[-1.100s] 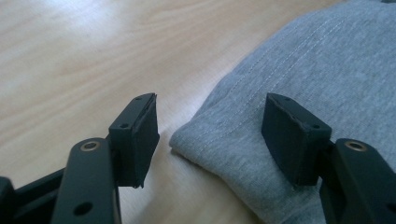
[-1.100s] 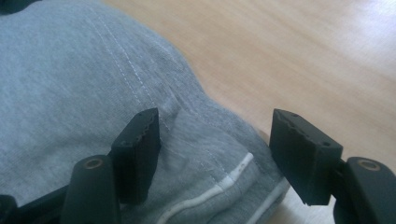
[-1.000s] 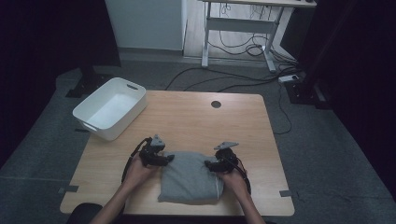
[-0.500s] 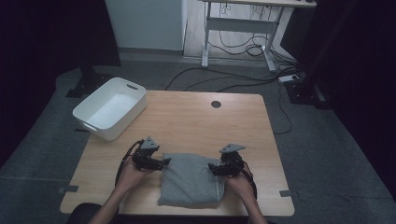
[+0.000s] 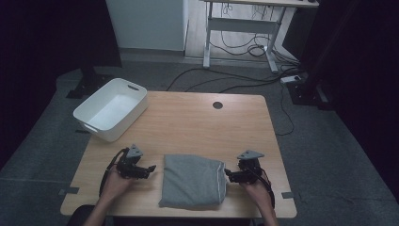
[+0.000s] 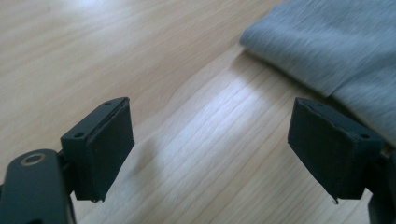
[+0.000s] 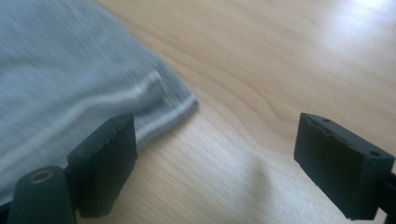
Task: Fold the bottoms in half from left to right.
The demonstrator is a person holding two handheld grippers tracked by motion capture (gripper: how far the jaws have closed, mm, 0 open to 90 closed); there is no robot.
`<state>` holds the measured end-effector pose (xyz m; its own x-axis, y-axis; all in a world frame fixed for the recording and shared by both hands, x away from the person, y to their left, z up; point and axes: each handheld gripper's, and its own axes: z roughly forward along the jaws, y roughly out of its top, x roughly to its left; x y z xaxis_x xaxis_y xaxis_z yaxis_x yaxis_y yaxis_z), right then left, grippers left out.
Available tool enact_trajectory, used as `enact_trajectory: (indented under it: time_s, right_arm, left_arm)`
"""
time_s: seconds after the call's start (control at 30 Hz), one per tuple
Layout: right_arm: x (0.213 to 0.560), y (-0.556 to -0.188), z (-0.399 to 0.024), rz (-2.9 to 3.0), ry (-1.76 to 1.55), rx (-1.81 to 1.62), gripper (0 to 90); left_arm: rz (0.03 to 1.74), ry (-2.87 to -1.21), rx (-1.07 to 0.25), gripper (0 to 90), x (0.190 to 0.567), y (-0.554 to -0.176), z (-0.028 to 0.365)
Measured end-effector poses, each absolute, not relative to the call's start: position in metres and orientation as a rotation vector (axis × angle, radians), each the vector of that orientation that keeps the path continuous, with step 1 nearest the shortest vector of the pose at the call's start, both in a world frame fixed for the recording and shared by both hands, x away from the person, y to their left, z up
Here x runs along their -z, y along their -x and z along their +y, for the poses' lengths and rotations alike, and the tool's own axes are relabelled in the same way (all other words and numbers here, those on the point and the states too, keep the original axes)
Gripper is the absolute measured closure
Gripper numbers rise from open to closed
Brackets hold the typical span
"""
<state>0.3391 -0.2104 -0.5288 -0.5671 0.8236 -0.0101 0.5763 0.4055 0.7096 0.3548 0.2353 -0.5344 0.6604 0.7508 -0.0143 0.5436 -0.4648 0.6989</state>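
Both grippers sit low over the wooden table (image 5: 188,117) near its front edge, one on each side of the folded grey cloth (image 5: 192,181). Left gripper (image 5: 149,168) is just off the cloth's left edge, its jaws spread wide with bare wood between them, having just been opening. Right gripper (image 5: 227,174) is close against the cloth's right edge, where a pale hem stripe runs; its jaws have also just been opening and stand wide apart, nothing pinched. Cloth lies flat at the front middle of the table. White bin (image 5: 111,108) rests on the far left corner
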Motion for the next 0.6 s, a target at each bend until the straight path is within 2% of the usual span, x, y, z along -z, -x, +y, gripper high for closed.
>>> enact_trajectory:
  time_s: [0.23,0.33,0.47,0.6]
  right_arm:
    - [0.548,-0.344,-0.220,2.297,-1.253,-0.917,12.1]
    - [0.551,-0.345,-0.223,2.284,-1.271,-0.918,5.8]
    - [0.555,-0.347,-0.229,2.257,-1.286,-0.941,0.0]
    - [0.557,-0.348,-0.232,2.242,-1.296,-0.948,0.0]
  left_arm:
    - [1.031,-2.216,-0.395,10.4,0.545,-0.359,0.237]
    - [1.021,-2.222,-0.391,5.2,0.548,-0.360,0.234]
    - [1.015,-2.225,-0.383,4.5,0.548,-0.360,0.233]
    - [1.014,-2.229,-0.377,3.4,0.548,-0.360,0.232]
